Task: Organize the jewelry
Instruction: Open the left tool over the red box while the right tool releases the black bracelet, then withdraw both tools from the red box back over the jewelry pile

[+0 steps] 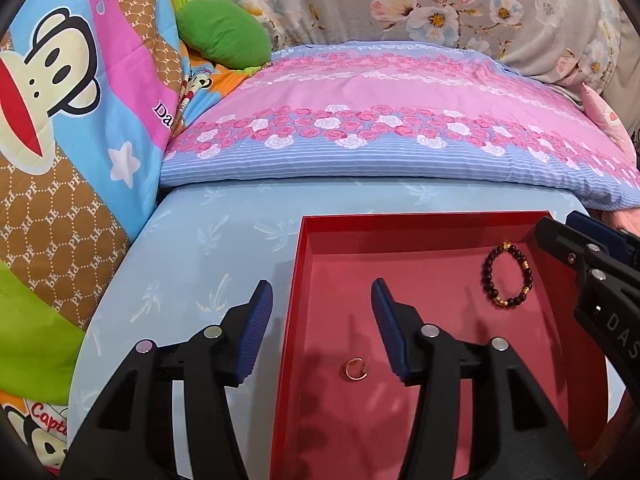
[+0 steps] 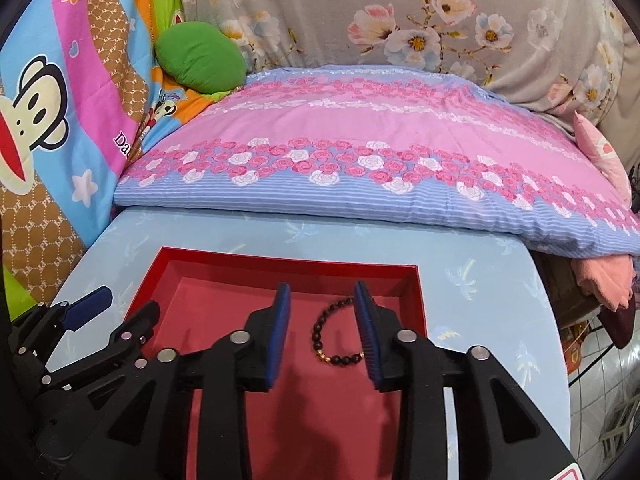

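Nearest the left wrist camera, the left claw (image 1: 322, 330) stands released with nothing between its blue pads; its left finger sits over the light blue bed sheet (image 1: 208, 248) and its right finger over the floor of the red tray (image 1: 304, 232), whose near edge is cut off by the bottom of both views. Between those fingers and lower in the view, a small gold ring (image 1: 355, 369) lies on the tray floor, thin and hard to make out in detail. In the right wrist view the right claw (image 2: 322, 334) is also released, its pads apart and not pressing on anything; the beaded bracelet (image 2: 320, 340) lies on the tray floor beneath the gap, and the right finger hides part of its loop. From the left wrist the bracelet shows whole: dark round beads with several gold ones, near the tray's far right corner. Beyond the tray lies a pink and blue rose-print pillow (image 1: 400, 120), with a green cushion (image 1: 224, 36) behind it at the left.
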`<state>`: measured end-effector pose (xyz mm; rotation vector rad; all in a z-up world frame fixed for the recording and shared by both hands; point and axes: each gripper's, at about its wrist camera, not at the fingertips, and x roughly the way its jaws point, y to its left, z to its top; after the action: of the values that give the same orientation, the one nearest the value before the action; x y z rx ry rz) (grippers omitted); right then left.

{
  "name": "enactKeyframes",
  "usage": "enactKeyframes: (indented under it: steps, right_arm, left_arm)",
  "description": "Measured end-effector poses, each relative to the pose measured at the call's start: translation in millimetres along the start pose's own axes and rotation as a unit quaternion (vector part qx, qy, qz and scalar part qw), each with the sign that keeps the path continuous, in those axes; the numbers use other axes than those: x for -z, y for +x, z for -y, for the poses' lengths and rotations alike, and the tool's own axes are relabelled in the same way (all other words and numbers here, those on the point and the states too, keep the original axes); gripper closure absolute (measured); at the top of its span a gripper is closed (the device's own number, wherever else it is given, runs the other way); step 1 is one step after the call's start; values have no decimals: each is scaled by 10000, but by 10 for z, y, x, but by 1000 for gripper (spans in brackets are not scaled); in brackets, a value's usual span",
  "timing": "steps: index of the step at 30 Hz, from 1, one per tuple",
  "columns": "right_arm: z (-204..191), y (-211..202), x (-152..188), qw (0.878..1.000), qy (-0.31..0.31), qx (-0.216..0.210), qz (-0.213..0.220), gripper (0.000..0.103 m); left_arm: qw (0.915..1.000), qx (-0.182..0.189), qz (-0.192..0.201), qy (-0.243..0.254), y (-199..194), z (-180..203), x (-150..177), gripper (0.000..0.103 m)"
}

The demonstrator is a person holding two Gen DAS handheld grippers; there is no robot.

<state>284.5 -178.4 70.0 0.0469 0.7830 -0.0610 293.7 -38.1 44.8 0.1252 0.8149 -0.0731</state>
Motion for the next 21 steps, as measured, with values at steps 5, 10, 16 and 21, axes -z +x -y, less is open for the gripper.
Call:
enactKeyframes:
  steps: [5, 10, 16, 21]
  right_arm:
    - [-34, -214, 40, 9999, -39, -21, 165, 63]
    - [-52, -494, 151, 9995, 26, -142, 272, 60]
    - [-120, -832, 416, 9992, -52, -150, 368, 60]
    - [-190, -1109, 691, 9990, -152, -190, 378, 58]
  left_arm:
    - [10000, 40, 23, -22, -121, -14, 44, 53]
    - [9999, 70, 69, -53, -324, -35, 130, 49]
    - [9999, 60, 160, 11, -650, -45, 313, 47]
    - [9998, 45, 211, 25, -920, -27, 499, 43]
